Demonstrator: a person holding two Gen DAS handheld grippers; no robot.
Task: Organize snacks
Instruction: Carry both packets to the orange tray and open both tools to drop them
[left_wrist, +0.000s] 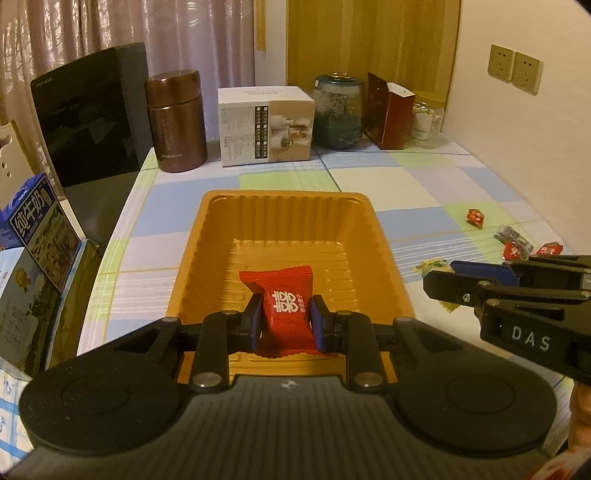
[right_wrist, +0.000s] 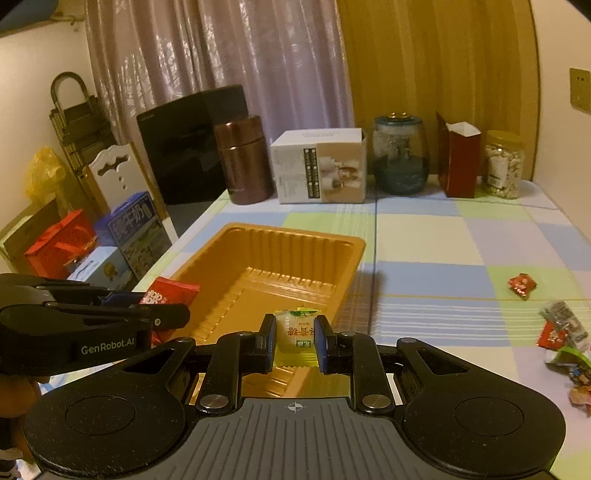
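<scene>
2 clamped loads: left hand-held gripper (left_wrist: 284, 322) pinching red candy (left_wrist: 283, 314), right hand-held gripper (right_wrist: 295, 341) pinching yellow candy (right_wrist: 295, 332).

Glossy ribbed plastic tray (left_wrist: 284, 218); shiny red wrapper (left_wrist: 286, 314); checked cloth tablecover (left_wrist: 424, 181); metallic flask (left_wrist: 176, 122).

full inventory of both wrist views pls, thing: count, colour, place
tray: 1, orange, table centre, nothing lying in it
red candy packet: 1, red, held over tray
yellow candy packet: 1, yellow-green, held over tray's near edge
loose candies: several, mostly red, table right
flask: 1, brown, back left
carton: 1, white, back centre
glass jar: 1, bluish, back
open box: 1, dark red, back right
nut jar: 1, clear, back right
milk box: 1, blue, off table, left
left gripper: shut on red packet
right gripper: shut on yellow packet
</scene>
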